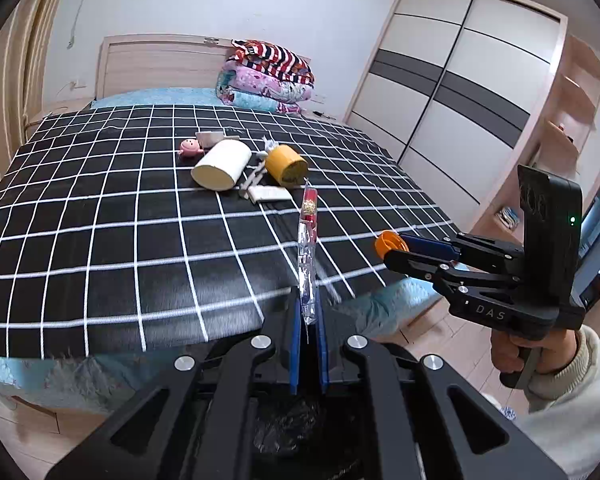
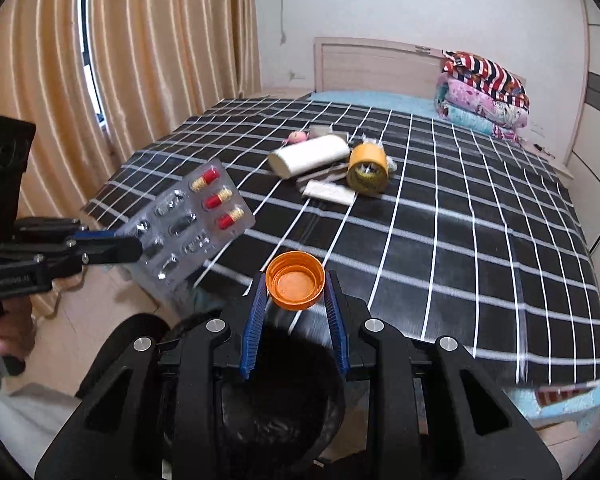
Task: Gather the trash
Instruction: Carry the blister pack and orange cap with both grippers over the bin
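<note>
Orange cap (image 2: 295, 281) clamped in right hand-held gripper (image 2: 296, 296).

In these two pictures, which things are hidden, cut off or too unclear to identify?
- Dark bin below the grippers: in both wrist views the gripper bodies cover most of it, so its contents cannot be seen.
- Flat pieces under the white roll and yellow tape roll: overlapped and too small to identify.
- Blister pack: edge-on in the left wrist view, so its pockets cannot be counted there.
</note>
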Motion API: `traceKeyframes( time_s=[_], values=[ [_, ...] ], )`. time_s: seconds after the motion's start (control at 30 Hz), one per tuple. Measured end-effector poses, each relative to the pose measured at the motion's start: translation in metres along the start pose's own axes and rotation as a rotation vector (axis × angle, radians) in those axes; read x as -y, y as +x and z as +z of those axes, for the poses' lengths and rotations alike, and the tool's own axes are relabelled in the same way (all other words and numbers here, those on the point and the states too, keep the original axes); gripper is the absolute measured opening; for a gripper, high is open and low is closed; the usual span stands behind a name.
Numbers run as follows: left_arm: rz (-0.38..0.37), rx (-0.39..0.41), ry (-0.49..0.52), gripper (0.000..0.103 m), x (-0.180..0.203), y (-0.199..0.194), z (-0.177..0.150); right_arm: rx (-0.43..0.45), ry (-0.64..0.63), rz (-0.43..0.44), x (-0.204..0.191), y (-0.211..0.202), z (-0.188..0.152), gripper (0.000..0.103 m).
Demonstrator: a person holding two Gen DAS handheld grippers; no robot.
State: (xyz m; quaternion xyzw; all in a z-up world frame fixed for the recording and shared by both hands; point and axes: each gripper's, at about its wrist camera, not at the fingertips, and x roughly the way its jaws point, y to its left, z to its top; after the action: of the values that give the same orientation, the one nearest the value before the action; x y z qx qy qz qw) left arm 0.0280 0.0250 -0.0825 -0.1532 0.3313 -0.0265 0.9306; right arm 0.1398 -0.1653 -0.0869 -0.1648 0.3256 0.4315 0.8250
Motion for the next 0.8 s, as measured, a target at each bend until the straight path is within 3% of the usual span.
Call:
traceKeyframes(
  time_s=[0.3, 0.8],
  values=[
    [-0.045, -0.105, 0.098, 0.007, 0.012, 0.003, -0.039, -0.095, 0.074, 0.100, 0.000, 0.014, -0.044, 0.030],
    [-0.048, -0.355, 0.008, 0.007, -0.017, 0.072, -0.102, -0.370, 0.052, 0.110, -0.021, 0.082, -0.100, 0.030]
  ],
)
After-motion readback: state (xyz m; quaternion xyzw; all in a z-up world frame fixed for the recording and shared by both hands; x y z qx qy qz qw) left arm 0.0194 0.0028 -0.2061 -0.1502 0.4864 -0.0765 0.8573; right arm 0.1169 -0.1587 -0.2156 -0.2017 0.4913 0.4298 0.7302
